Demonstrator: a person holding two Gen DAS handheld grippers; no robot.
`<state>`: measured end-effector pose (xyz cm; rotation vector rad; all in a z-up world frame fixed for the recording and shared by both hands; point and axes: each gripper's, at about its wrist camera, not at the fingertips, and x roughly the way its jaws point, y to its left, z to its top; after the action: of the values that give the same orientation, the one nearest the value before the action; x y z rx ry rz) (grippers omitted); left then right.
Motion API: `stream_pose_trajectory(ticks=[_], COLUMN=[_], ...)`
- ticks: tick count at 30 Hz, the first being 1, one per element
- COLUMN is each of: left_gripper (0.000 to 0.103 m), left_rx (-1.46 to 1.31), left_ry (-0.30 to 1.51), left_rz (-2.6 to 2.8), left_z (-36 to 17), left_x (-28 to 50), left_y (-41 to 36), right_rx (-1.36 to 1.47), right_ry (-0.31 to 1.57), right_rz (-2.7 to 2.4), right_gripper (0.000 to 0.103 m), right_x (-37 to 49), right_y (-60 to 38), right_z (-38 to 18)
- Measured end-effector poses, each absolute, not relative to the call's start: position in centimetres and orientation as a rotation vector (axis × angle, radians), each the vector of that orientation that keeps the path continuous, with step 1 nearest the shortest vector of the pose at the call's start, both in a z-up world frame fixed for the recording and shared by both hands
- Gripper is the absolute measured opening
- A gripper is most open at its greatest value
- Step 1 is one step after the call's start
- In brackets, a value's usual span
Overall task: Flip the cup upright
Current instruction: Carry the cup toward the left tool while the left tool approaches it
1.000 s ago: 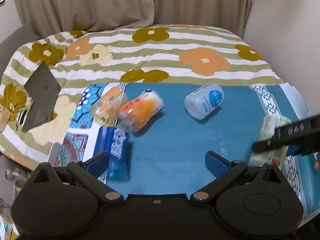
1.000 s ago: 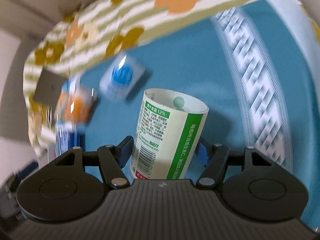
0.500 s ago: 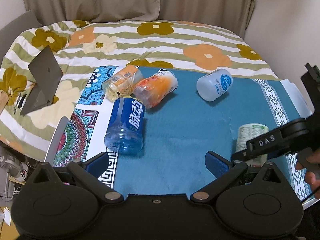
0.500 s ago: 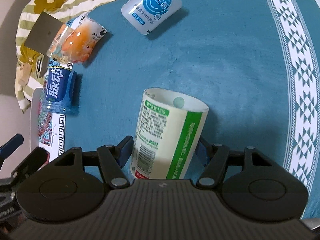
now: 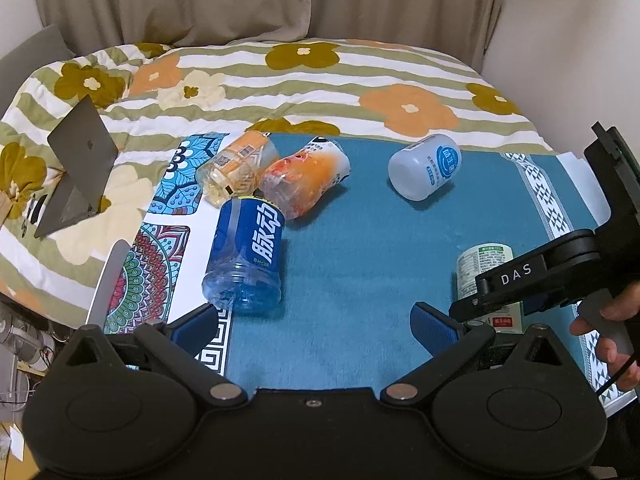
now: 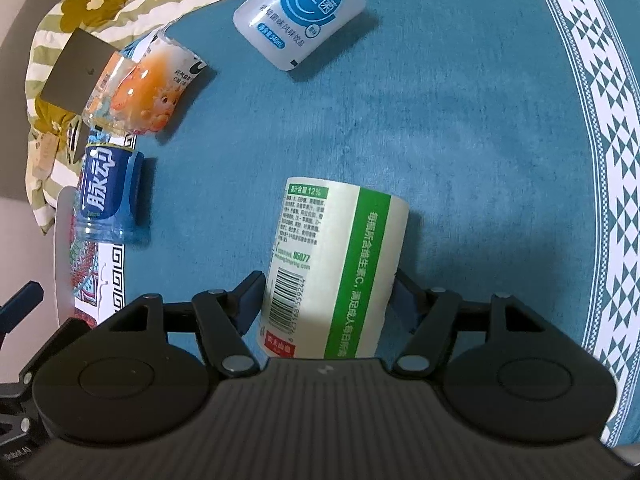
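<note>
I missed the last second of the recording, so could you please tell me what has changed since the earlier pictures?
The right hand-held gripper, shut on the green-labelled cup throughout, has swung it from lying on the blue mat to standing on it. The left hand-held gripper stayed open and empty. The blue bottle, orange cup and white cup still lie there.

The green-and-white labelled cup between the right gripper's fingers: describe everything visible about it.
The green-and-white cup is a cylinder wrapped in a pale printed label with a green band, a barcode, small text and a red patch near the gripper end. It looks like thin plastic. The right gripper is closed on its sides. In the left wrist view it stands on end on the blue mat, apart from the other containers.
</note>
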<state>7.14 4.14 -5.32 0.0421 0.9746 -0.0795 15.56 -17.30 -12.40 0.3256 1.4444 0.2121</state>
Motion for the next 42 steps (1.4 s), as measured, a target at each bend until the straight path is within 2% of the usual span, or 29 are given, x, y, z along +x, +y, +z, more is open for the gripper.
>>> stream_pose_trajectory(ticks=[6,13,20,27,32,42], left_gripper=[0.103,0.103,0.103,0.103,0.103,0.097], left_rx=[0.051,0.050,0.052,0.086,0.121,0.199], left_ry=[0.974,0.967,0.963,0.976,1.060,1.253], left_rz=[-0.089,-0.138,-0.252,-0.270,-0.271,-0.215], left_z=[-5.2,-4.6,-2.6,-1.8,-3.5,-9.2], left_x=[7.0,6.4,7.0,8.8,10.3,14.7], left_y=[3.9,3.2,0.7,-3.9,-8.4,-13.2], right_rx=[0.326,0.417,0.500,0.385,0.290,0.296], right_ry=[1.446,1.403,1.241,1.079,1.001,1.026], right_rz=[0.202,0.169,0.081,0.053,0.117,0.270], right_gripper=[0.103,0.103,0.103,0.103,0.103,0.103], right_x=[15.6,14.7,9.7,3.7,1.9,2.7], right_y=[-17.6,-19.1,-23.0,-27.0,-29.5,-34.1], right_z=[-12.3,-11.3,-6.2,-2.8,-3.1,-5.8])
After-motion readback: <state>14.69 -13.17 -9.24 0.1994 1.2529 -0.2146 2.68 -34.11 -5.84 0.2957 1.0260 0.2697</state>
